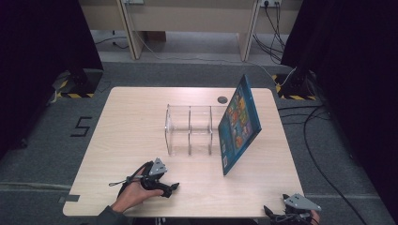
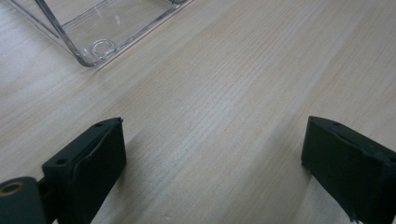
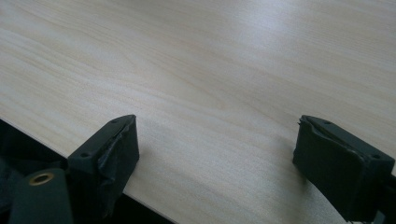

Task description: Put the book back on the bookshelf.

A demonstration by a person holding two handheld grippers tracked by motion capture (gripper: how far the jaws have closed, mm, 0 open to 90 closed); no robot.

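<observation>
Both grippers wide open, empty: left gripper (image 1: 170,189), right gripper (image 1: 277,214). Book (image 1: 240,123) leans on clear rack (image 1: 189,129); I'd steady the rack first.

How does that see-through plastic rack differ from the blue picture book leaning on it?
The clear plastic rack is transparent and colourless; the blue picture book is opaque, with a busy, colourful cover. The rack stands square and flat on the pale wooden table; the book is tilted, propped against the rack's right end. The rack is split by upright dividers into open slots; the book is one flat slab. Both sit at the table's middle.
</observation>
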